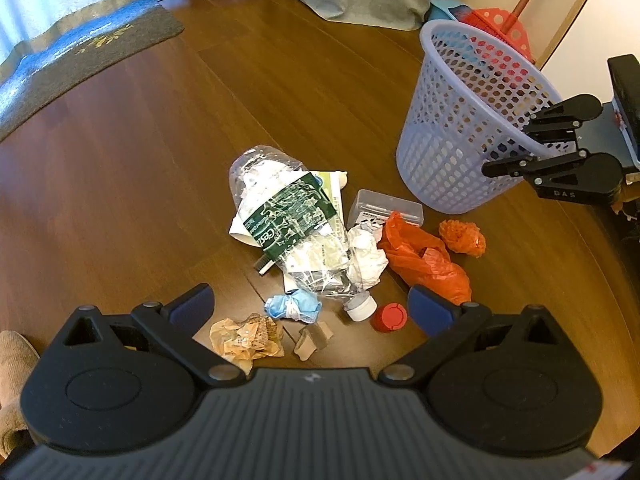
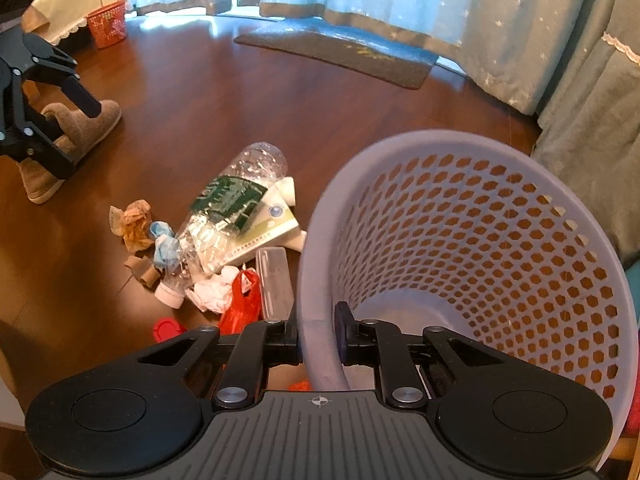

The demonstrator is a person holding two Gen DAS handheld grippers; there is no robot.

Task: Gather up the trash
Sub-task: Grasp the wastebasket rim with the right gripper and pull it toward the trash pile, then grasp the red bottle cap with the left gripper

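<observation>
A pile of trash lies on the wooden floor: a crushed clear bottle [image 1: 280,216] with a green label, a crumpled white paper [image 1: 366,256], an orange plastic bag [image 1: 424,260], a clear plastic box [image 1: 384,204], a red cap [image 1: 389,317], a blue mask [image 1: 292,306] and a brown wrapper [image 1: 248,336]. My left gripper [image 1: 310,304] hangs open just above the near side of the pile, holding nothing. A lavender mesh basket [image 1: 460,120] stands right of the pile, tilted. My right gripper [image 2: 319,332] is shut on the basket's near rim [image 2: 316,264].
A dark doormat [image 1: 80,60] lies by the curtains at the back left. A red broom and dustpan [image 1: 504,28] lean behind the basket. A brown slipper [image 2: 104,116] rests left of the pile, and a small red basket [image 2: 107,24] stands far off.
</observation>
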